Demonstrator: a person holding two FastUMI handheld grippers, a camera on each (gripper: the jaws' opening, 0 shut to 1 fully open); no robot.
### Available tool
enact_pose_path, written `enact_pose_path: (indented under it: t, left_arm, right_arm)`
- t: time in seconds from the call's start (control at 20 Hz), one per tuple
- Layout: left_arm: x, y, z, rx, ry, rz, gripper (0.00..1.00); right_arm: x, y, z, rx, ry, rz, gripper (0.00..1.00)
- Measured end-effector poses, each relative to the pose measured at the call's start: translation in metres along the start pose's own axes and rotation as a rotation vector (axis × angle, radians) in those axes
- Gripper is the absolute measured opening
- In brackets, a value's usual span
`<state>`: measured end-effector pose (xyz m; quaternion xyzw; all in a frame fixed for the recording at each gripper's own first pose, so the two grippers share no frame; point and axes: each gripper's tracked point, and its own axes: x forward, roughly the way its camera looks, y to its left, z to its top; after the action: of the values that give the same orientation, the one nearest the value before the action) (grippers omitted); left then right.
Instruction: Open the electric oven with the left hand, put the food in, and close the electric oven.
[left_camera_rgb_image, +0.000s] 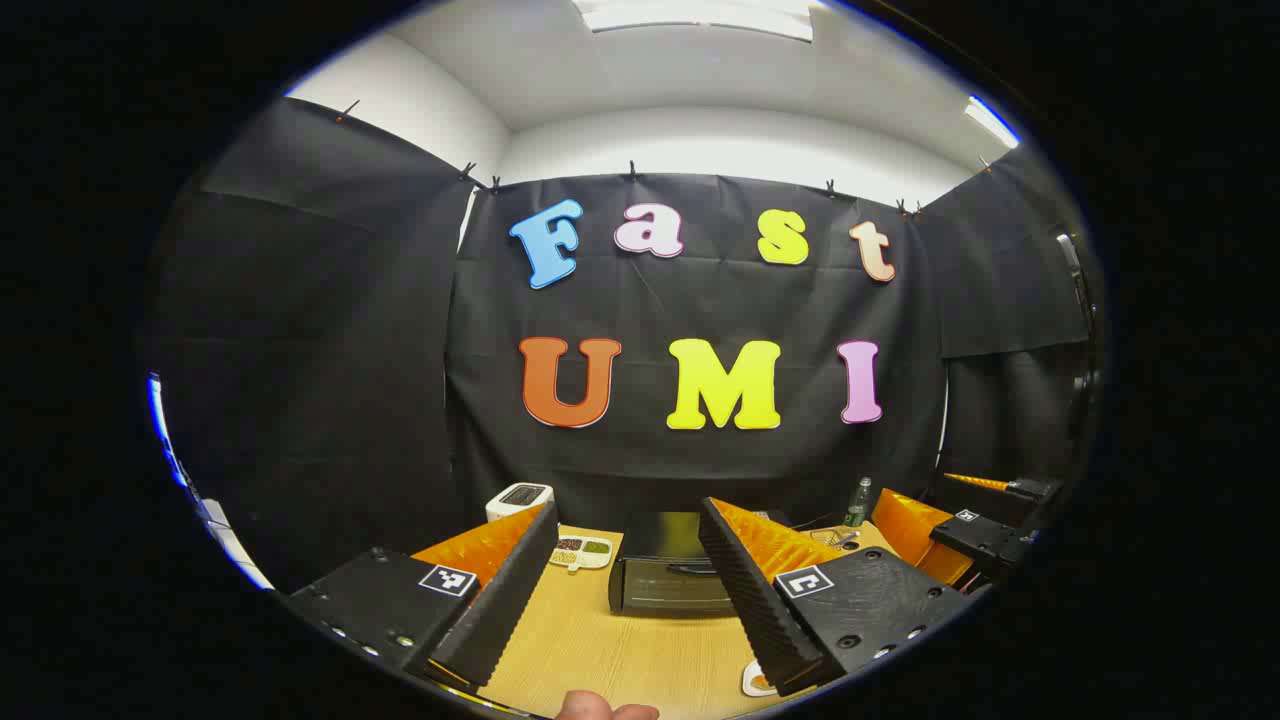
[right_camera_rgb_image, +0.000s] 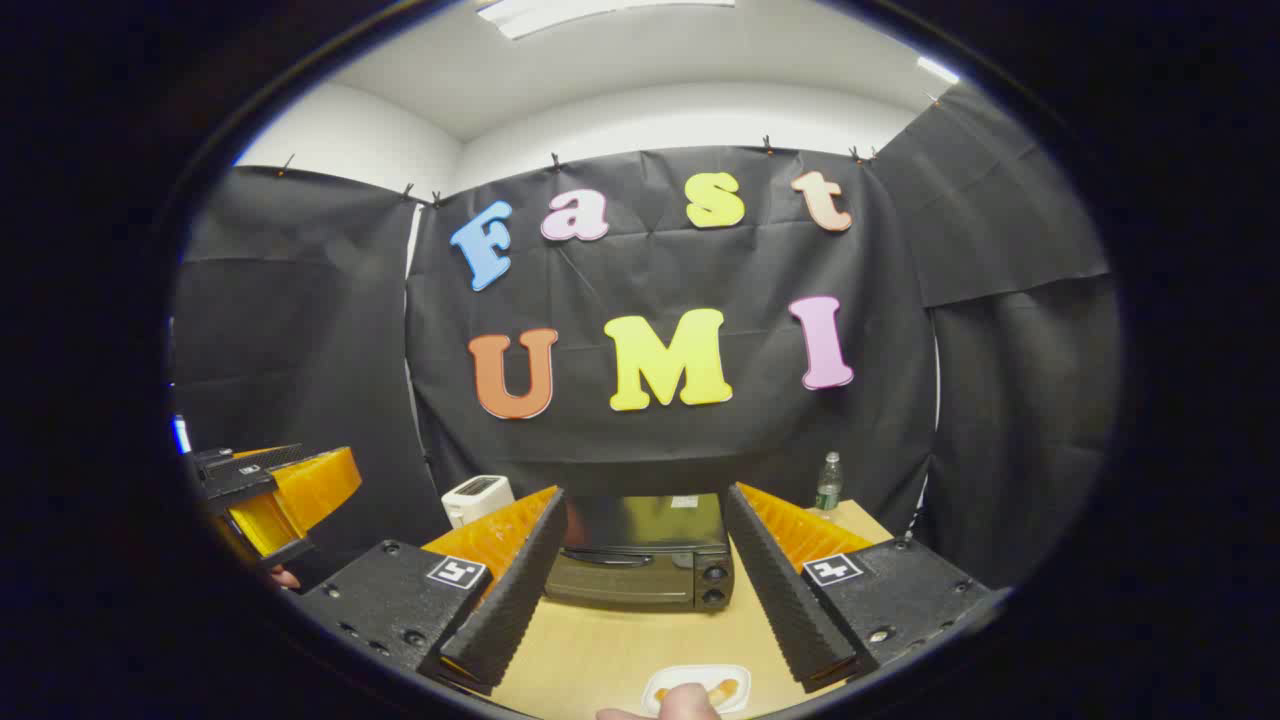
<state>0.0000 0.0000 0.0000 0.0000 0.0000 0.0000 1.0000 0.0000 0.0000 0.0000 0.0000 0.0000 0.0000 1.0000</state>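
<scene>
The black electric oven (left_camera_rgb_image: 665, 565) stands at the back of the wooden table (left_camera_rgb_image: 620, 650) with its door shut; its handle (left_camera_rgb_image: 690, 568) runs across the front. My left gripper (left_camera_rgb_image: 628, 508) is open, held well in front of the oven with nothing between its fingers. My right gripper (right_camera_rgb_image: 645, 493) is open too, facing the oven (right_camera_rgb_image: 640, 560) from a distance. A white plate (right_camera_rgb_image: 700, 688) with orange-yellow food on it lies near the table's front edge, below the right gripper. The plate's edge (left_camera_rgb_image: 755, 680) peeks from under the left gripper's right finger.
A white toaster (left_camera_rgb_image: 520, 497) stands left of the oven, with a white divided dish (left_camera_rgb_image: 580, 550) in front of it. A green bottle (left_camera_rgb_image: 858, 500) stands at the back right. The right gripper (left_camera_rgb_image: 985, 535) is at the far right, the left gripper (right_camera_rgb_image: 270, 495) at the far left. A fingertip (right_camera_rgb_image: 680, 700) rests by the plate.
</scene>
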Motion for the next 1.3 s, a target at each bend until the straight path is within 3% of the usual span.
enact_pose_path:
  t: [1.3]
  left_arm:
    - [0.0001, 0.0012, -0.0012, -0.003, 0.004, 0.001, 0.93]
  right_arm:
    - [0.0025, -0.0019, 0.0009, -0.004, -0.002, -0.009, 0.97]
